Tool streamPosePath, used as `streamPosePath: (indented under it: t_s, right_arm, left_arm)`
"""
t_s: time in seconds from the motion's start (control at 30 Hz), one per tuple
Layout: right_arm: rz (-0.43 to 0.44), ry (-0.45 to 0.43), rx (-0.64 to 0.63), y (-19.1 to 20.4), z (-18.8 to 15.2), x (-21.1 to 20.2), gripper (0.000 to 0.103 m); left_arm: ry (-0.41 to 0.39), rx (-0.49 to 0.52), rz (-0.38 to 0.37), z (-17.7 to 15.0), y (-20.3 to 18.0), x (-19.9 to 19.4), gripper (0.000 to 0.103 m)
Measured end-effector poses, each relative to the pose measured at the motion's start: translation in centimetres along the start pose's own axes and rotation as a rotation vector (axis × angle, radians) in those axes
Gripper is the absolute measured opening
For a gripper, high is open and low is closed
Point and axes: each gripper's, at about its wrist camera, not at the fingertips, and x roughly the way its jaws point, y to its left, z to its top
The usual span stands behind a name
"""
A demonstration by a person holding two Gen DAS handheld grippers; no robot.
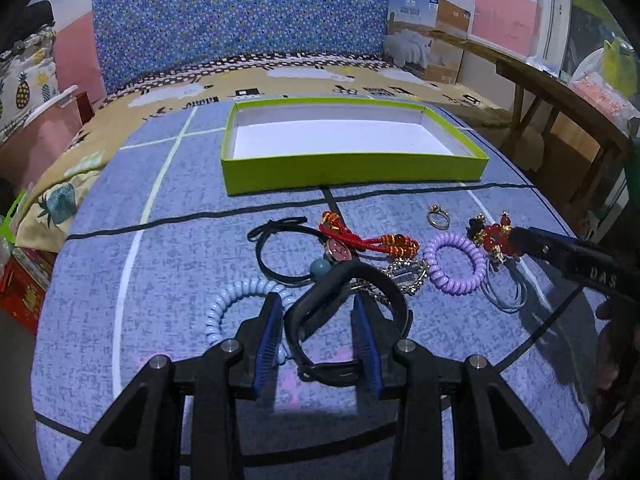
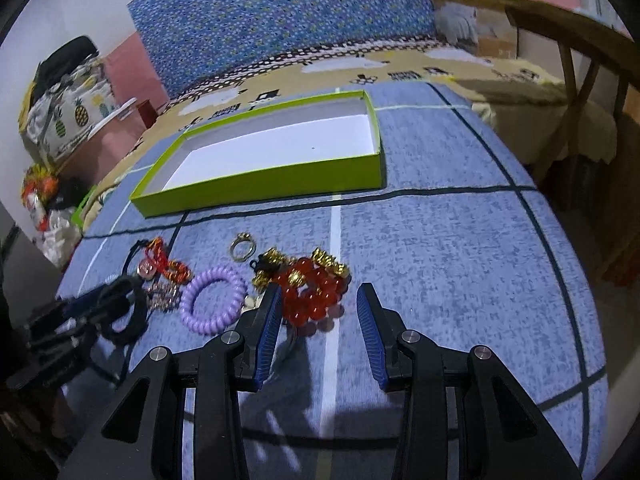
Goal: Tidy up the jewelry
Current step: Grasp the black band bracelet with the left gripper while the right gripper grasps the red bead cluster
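Jewelry lies in a heap on the blue mat before an empty green tray (image 1: 352,170) (image 2: 260,184). My left gripper (image 1: 318,300) is open, its pads either side of a black band (image 1: 348,312). A pale blue coil tie (image 1: 240,300) lies at its left pad. A purple coil tie (image 1: 454,264) (image 2: 212,300), a red cord charm (image 1: 368,240), a ring (image 1: 438,218) (image 2: 242,248) and a black hair tie (image 1: 280,248) lie beyond. My right gripper (image 2: 316,296) is open, its jaws around a red bead bracelet (image 2: 312,292) (image 1: 498,238).
A blue patterned board (image 1: 256,16) stands behind the tray. A cardboard box (image 1: 428,36) and a wooden table (image 1: 560,100) are at the right. Bags and boxes (image 1: 24,80) crowd the left edge. The mat's right half (image 2: 460,260) is bare.
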Motion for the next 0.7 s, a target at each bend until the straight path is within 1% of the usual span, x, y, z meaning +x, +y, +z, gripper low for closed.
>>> streamPosePath:
  t_s: [0.2,0.27,0.43,0.47,0.5,0.53,0.63,0.7]
  right_arm:
    - [0.045,0.037,0.062,-0.3,1.0,1.3,0.039]
    - [0.057,0.048,0.084,-0.5,1.2,1.7,0.039]
    - [0.027,0.053,0.071,-0.1,1.8,2.1,0.039]
    - [0.02,0.053,0.066,0.0,1.8,2.1,0.037]
    - [0.008,0.054,0.059,0.0,1.7,2.2,0.031]
    - [-0.003,0.053,0.052,0.0,1.7,2.1,0.029]
    - [0.001,0.054,0.054,-0.3,1.5,1.9,0.022]
    - [0.005,0.053,0.053,-0.4,1.4,1.7,0.022]
  left_arm:
    - [0.02,0.004,0.009,0.1,-0.1,0.4,0.038]
    - [0.031,0.002,0.016,0.2,-0.1,0.7,0.035]
    - [0.032,0.009,0.033,0.3,-0.2,0.8,0.029]
    - [0.032,0.01,0.035,0.3,-0.2,0.8,0.028]
    - [0.031,0.011,0.035,0.3,-0.2,0.8,0.027]
    - [0.03,0.012,0.034,0.3,-0.2,0.8,0.025]
    - [0.026,0.018,0.031,0.3,-0.3,0.6,0.022]
    - [0.018,0.021,0.025,0.2,-0.3,0.5,0.021]
